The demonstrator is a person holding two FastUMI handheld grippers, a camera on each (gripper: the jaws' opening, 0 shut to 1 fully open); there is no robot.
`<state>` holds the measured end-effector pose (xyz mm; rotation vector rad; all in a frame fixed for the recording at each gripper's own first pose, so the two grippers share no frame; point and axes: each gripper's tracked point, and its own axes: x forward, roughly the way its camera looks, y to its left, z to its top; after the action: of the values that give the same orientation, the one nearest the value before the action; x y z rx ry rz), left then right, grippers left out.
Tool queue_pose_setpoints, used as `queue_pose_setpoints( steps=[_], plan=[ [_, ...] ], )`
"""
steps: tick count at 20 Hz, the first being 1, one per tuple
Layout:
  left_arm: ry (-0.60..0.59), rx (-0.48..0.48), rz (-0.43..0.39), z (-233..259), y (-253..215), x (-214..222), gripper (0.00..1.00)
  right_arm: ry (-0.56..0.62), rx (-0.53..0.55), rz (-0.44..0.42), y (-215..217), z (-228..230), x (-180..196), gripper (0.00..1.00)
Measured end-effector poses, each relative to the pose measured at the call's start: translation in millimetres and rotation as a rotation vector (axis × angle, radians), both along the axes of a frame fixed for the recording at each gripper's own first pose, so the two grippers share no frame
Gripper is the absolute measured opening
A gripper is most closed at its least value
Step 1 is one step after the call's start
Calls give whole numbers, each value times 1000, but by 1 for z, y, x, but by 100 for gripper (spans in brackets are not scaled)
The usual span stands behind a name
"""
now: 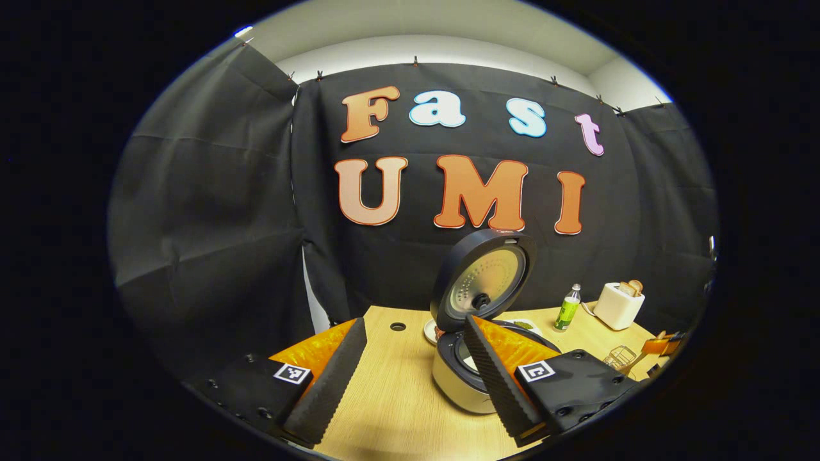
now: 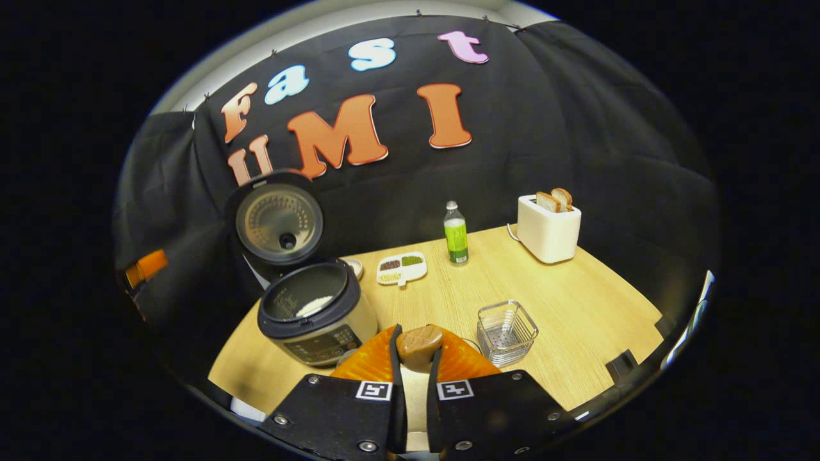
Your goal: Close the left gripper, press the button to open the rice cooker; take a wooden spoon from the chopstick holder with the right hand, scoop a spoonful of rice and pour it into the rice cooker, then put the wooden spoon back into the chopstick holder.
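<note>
Black cloth walls close in a pale wooden table (image 2: 576,307), where the rice cooker (image 2: 317,314) stands with its lid (image 2: 278,218) up and some white rice showing in its pot. Spread wide with nothing between its fingers, the left gripper (image 1: 410,378) hangs just before the cooker, while the right gripper (image 2: 416,358) is clenched on the wooden spoon (image 2: 419,342), close beside the wire chopstick holder (image 2: 507,331). Judging by this, the pouring looks done and the return step is in hand; the next move calls for lowering the spoon into that holder and letting go.
</note>
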<state>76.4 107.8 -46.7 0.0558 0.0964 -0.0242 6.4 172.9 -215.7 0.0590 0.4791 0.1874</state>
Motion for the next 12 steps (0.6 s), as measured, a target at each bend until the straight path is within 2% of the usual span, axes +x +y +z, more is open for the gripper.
queue_pose_setpoints(
  steps=[2,5,12],
  plan=[
    [8,10,-5,-4,7,1,97,29,-55,-5,2,-18,-6,11],
    [12,20,-6,-6,15,5,98,54,-51,1,12,-27,-6,11],
    [34,12,-10,-16,28,6,97,200,235,-9,60,-38,-28,11]
  ],
)
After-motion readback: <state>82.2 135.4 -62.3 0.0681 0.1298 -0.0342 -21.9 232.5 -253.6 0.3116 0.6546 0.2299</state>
